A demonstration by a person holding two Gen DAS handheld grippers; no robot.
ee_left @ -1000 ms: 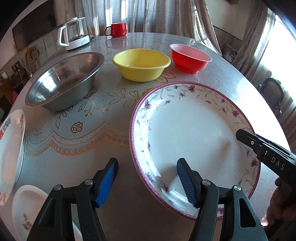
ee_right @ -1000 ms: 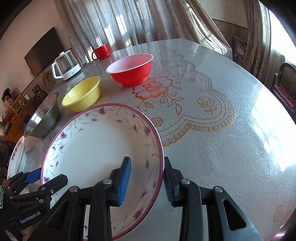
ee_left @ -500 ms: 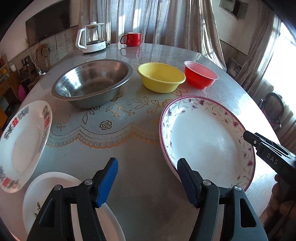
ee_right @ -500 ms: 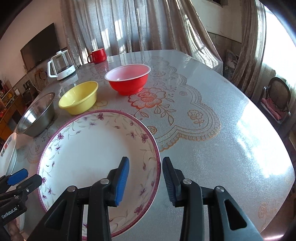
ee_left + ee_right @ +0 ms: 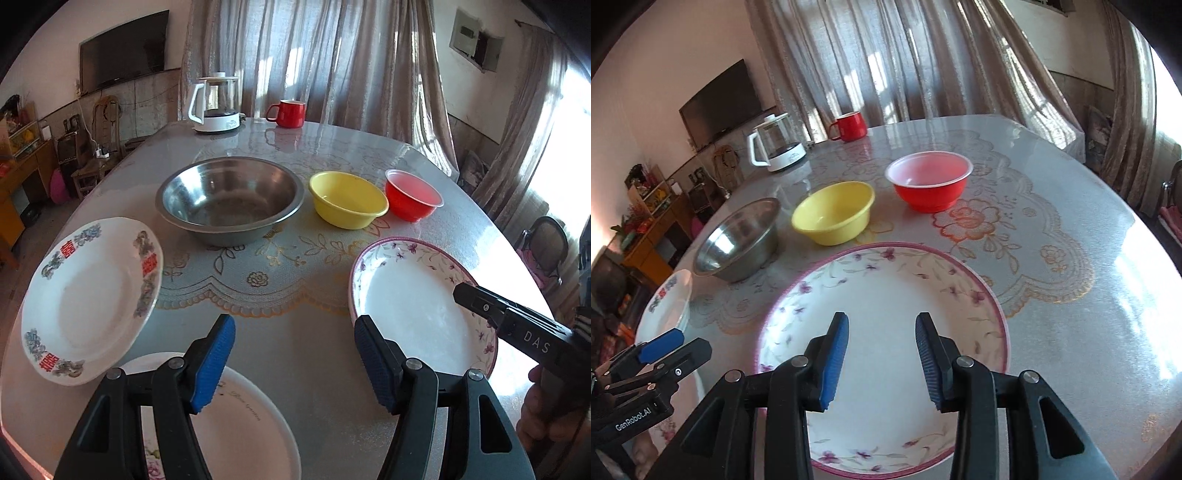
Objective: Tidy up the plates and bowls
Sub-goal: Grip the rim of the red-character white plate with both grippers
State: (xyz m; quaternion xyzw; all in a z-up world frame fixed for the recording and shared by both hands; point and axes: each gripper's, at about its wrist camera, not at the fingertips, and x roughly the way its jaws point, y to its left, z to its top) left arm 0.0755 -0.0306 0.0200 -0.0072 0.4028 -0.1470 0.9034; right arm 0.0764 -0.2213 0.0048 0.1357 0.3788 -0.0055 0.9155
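A purple-rimmed floral plate [image 5: 406, 295] lies flat on the table at the right. My left gripper [image 5: 293, 350] hangs open over bare tablecloth to its left, with nothing between the jaws. A white plate with red and blue marks [image 5: 88, 295] lies at the left, and a plain white plate [image 5: 243, 424] sits under the left finger. Behind stand a steel bowl [image 5: 229, 199], a yellow bowl [image 5: 347, 199] and a red bowl [image 5: 412, 199]. My right gripper [image 5: 882, 350] hovers open above the floral plate [image 5: 886, 288], holding nothing.
A glass kettle [image 5: 218, 107] and a red mug [image 5: 290, 112] stand at the table's far end. The table [image 5: 1071, 332] has a wide bare stretch right of the floral plate. A chair [image 5: 546, 243] stands beyond the right edge. A hand [image 5: 543, 417] holds the right gripper.
Both grippers have drawn back and risen from the floral plate. The left one no longer straddles its rim. The right one's jaws now sit over the plate's middle instead of its right rim.
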